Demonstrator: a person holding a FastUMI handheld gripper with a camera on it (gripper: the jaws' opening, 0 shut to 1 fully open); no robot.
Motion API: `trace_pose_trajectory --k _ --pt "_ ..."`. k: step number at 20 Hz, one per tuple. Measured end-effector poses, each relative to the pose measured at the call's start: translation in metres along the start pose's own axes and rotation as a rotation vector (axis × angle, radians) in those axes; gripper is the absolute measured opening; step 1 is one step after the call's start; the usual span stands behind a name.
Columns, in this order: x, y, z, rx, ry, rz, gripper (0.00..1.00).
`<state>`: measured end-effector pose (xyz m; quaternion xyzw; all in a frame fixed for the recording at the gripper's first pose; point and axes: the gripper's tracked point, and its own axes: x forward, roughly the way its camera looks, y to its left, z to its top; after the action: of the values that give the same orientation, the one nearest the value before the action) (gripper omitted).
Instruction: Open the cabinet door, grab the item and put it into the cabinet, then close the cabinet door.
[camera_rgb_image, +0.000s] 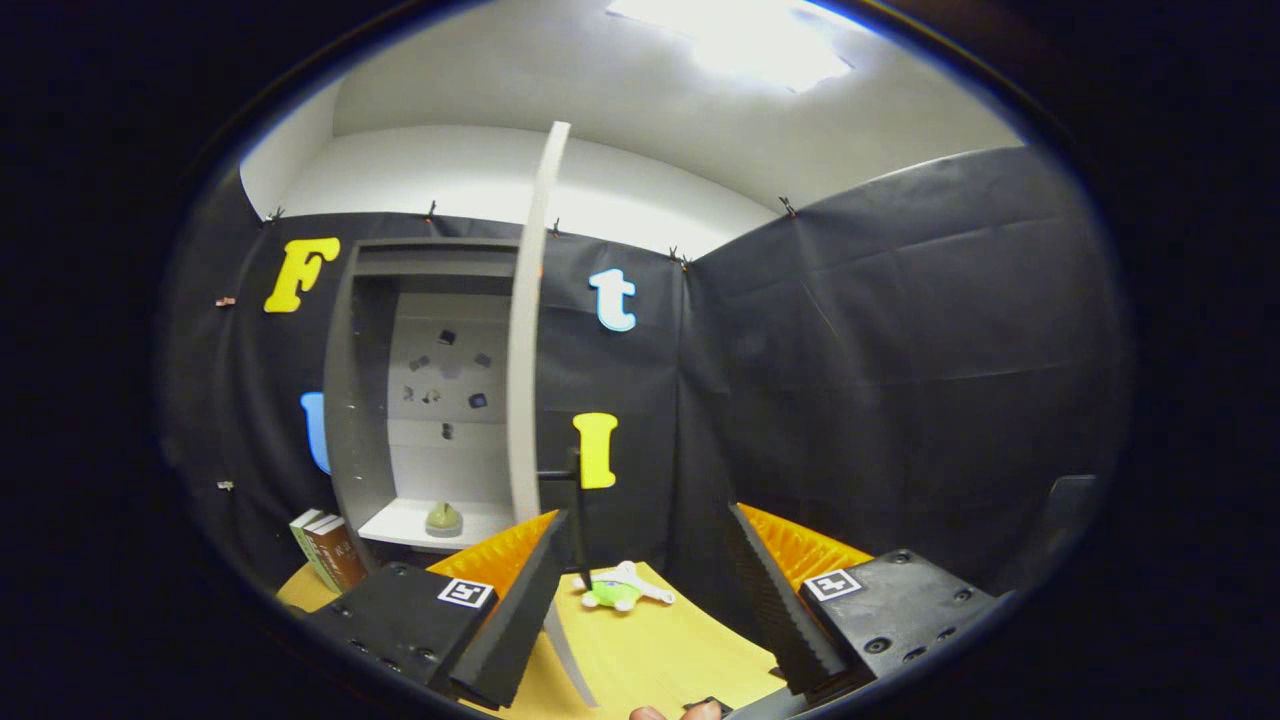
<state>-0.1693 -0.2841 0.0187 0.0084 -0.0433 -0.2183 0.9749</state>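
Now the claw (640, 590) gapes empty beside the open cabinet door (527, 340).

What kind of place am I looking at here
Most likely a staged test booth, not a real home. Black cloth walls enclose a yellow tabletop with one grey cabinet, its door open, and a small green plush toy. The gripper is open.

Ceiling light (745, 40) glares overhead; booth dim, fisheye edges bent.
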Motion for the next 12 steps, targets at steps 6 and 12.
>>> trace_pose_trajectory --k 6,12 --pt "0.032 -0.012 -0.037 0.015 0.079 0.021 0.97" --pt "0.034 -0.01 -0.049 -0.001 0.095 0.064 0.97"
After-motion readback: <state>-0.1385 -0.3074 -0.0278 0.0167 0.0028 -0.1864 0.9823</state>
